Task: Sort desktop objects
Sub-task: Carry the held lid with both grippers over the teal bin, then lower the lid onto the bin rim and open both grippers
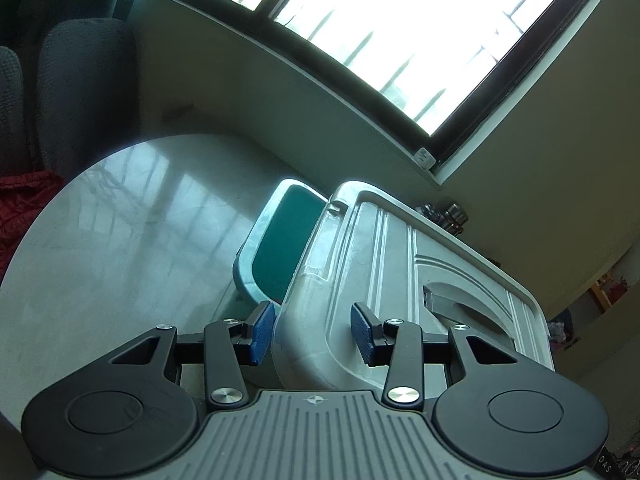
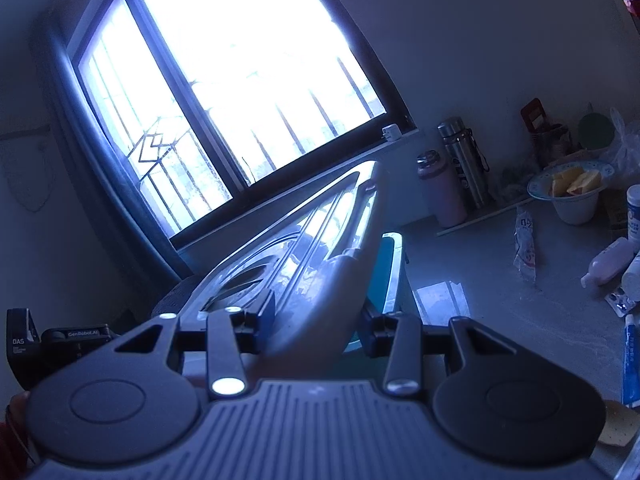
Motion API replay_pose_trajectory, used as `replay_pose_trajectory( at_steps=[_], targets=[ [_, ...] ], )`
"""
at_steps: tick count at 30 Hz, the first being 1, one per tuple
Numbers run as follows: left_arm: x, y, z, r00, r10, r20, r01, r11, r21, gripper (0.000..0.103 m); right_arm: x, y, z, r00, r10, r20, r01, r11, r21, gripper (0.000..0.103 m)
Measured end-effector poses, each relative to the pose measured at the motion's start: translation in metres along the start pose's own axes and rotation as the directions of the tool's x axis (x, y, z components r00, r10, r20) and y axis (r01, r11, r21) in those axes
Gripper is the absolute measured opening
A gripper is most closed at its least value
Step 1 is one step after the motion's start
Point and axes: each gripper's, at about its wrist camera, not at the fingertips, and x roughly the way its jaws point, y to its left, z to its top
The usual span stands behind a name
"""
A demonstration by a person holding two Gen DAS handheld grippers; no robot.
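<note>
A: Lid [image 1: 384, 264] of the bin [image 1: 276, 256] stands tilted over the grey table [image 1: 120, 240], between both tools?

B: Yes. The left gripper [image 1: 314, 334] straddles its edge, pads parted; the right gripper [image 2: 316, 320] clamps the opposite rim

A round grey table [image 1: 100, 240] with a glossy top carries a teal bin [image 1: 280, 248] near its far edge. In the right wrist view, flasks [image 2: 460, 168], a bowl [image 2: 572, 196] of cut fruit, a sachet [image 2: 525, 248], a pale bottle [image 2: 610, 260] lying flat and a blue-and-white tube [image 2: 632, 360] rest on the grey surface.
</note>
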Motion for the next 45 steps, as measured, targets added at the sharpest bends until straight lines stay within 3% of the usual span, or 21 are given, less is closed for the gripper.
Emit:
replay_pose_trajectory(
  at_steps=[20, 32, 34, 36, 38, 40, 45],
  targets=[
    [0.073, 0.009, 0.05, 0.995, 0.09, -0.036, -0.089, 0.996, 0.011, 0.043, 0.079, -0.04, 0.0, 0.997, 0.023, -0.075, -0.015, 0.995, 0.099, 0.043],
    [0.084, 0.026, 0.051, 0.991, 0.125, -0.043, -0.125, 0.992, -0.008, 0.043, 0.1, -0.041, -0.007, 0.993, 0.021, -0.119, -0.007, 0.993, 0.115, 0.045],
    [0.086, 0.027, 0.052, 0.992, 0.123, -0.041, -0.123, 0.992, -0.015, 0.043, 0.099, -0.037, -0.006, 0.992, -0.001, -0.122, 0.013, 0.995, 0.097, 0.05],
    [0.085, 0.027, 0.052, 0.992, 0.125, -0.033, -0.126, 0.992, -0.014, 0.043, 0.099, -0.024, -0.005, 0.99, -0.032, -0.136, 0.034, 0.999, 0.007, 0.069],
    [0.085, 0.026, 0.051, 0.991, 0.13, -0.024, -0.13, 0.991, -0.012, 0.043, 0.099, -0.014, -0.006, 0.987, -0.084, -0.138, 0.077, 0.996, -0.055, 0.081],
    [0.084, 0.025, 0.051, 0.991, 0.129, -0.016, -0.129, 0.991, -0.013, 0.043, 0.098, -0.006, -0.006, 0.987, -0.106, -0.125, 0.094, 0.991, -0.097, 0.081],
    [0.081, 0.026, 0.053, 0.992, 0.124, -0.006, -0.124, 0.992, -0.018, 0.043, 0.098, -0.011, -0.004, 0.987, -0.096, -0.125, 0.089, 0.994, -0.06, 0.081]
  ],
)
